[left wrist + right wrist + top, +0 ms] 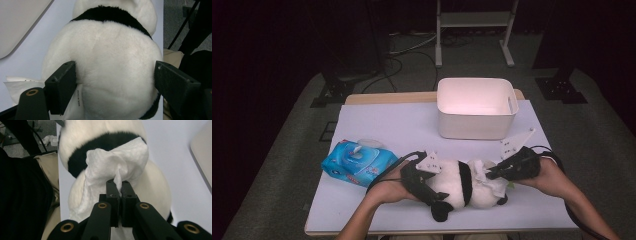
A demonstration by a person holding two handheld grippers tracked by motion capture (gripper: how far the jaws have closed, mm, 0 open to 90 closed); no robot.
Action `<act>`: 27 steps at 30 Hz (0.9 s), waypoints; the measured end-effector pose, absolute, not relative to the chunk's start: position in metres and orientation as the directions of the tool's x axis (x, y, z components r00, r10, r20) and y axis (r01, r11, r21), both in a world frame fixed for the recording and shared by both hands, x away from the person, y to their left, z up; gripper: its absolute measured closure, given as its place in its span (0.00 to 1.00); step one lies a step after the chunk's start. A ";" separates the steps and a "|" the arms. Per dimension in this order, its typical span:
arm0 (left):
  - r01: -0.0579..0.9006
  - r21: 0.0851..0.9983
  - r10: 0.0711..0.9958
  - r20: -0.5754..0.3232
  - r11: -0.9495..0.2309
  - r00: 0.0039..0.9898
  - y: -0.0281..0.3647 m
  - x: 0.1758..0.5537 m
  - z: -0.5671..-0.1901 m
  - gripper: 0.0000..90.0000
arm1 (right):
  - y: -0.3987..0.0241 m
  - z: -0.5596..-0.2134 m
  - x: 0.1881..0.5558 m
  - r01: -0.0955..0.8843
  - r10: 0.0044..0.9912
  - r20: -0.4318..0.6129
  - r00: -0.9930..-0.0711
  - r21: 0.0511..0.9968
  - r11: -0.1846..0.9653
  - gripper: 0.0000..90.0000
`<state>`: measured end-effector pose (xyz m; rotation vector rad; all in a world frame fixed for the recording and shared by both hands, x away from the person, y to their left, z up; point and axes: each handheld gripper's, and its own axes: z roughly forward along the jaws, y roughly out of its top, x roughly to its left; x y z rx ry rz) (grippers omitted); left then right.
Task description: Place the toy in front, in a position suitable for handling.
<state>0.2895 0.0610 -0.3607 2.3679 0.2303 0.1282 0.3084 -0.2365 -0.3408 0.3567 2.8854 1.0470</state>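
The job in hand looked like wiping the toy panda (462, 187) clean with a wet wipe (117, 163). The panda lay on its side near the front edge of the desk (382, 125), about in the middle. The pack of wipes (359, 162) sat near the left edge, and a white box (476, 107) stood near the back edge.

To do this step well, the left side should hold the panda firm so it does not roll. The right side should rub with the flat part of the wipe, in short soft strokes, and go over the white fur with a clean bit of wipe. It should press lightly, so the fur does not get pulled.

The left gripper (115, 85) had its fingers (61, 87) wide apart, one on each side of the panda's round body, squeezing the soft fur. The right gripper (118, 192) had its fingers (111, 195) shut tight, with a pinch of the wipe caught between them. The rest of the wipe lay bunched on the panda's black band.
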 end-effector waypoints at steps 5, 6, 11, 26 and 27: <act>0.125 0.688 0.199 0.030 -0.715 0.979 0.060 0.289 -0.361 0.22 | -0.244 -0.344 0.308 0.214 0.247 0.040 -0.968 0.643 0.735 0.96; 0.125 0.688 0.199 0.029 -0.715 0.979 0.060 0.289 -0.361 0.22 | -0.243 -0.344 0.309 0.205 0.241 0.032 -0.970 0.643 0.738 0.96; 0.125 0.690 0.199 0.027 -0.712 0.980 0.060 0.289 -0.361 0.22 | -0.230 -0.344 0.312 0.193 0.223 0.035 -0.974 0.642 0.742 0.96; 0.129 0.708 0.188 0.006 -0.694 0.982 0.065 0.291 -0.354 0.22 | -0.207 -0.355 0.313 0.174 0.190 0.050 -0.981 0.671 0.721 0.96; 0.128 0.711 0.187 0.005 -0.691 0.982 0.065 0.292 -0.352 0.24 | -0.207 -0.355 0.312 0.172 0.189 0.047 -0.981 0.669 0.723 0.96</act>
